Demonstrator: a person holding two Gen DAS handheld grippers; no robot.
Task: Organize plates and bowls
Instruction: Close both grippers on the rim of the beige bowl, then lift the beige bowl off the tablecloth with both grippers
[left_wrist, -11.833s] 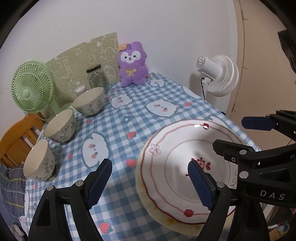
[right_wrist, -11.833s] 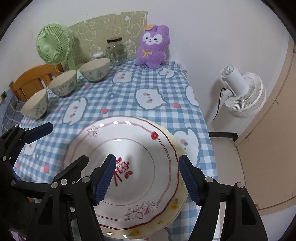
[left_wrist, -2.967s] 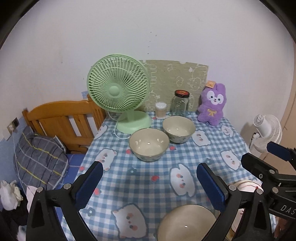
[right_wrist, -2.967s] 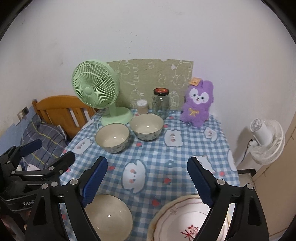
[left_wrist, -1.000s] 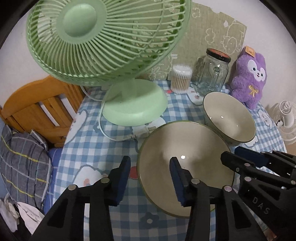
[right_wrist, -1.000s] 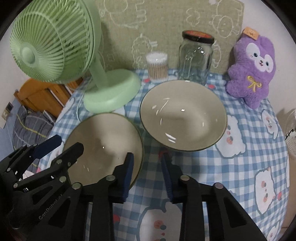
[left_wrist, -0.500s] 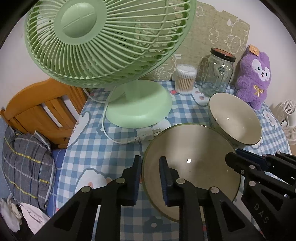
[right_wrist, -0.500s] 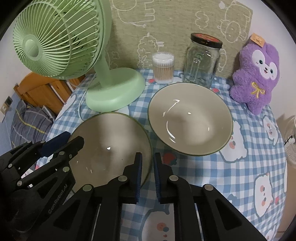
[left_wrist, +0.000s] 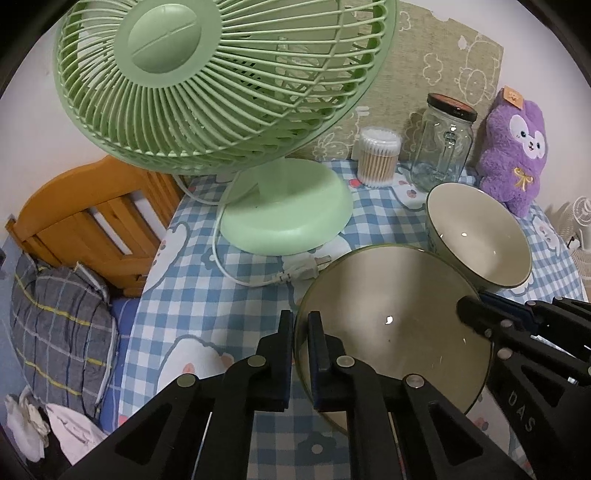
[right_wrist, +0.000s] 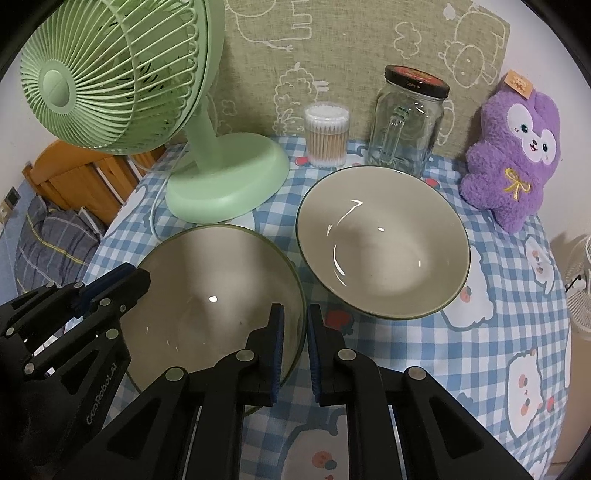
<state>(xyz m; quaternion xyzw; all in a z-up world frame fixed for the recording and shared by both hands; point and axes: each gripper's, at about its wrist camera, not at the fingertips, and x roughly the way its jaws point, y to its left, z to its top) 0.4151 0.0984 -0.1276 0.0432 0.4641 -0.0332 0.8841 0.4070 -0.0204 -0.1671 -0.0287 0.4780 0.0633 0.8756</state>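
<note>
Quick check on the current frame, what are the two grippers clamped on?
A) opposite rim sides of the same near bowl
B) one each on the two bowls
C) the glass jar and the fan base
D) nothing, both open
A: the left gripper pinches the near bowl at its left rim and the right gripper pinches its right rim; the far bowl stands untouched beside it.

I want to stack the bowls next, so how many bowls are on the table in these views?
2. The near bowl is gripped at opposite rims by the left gripper and right gripper; the far bowl stands before the glass jar. Others may lie outside these views.
</note>
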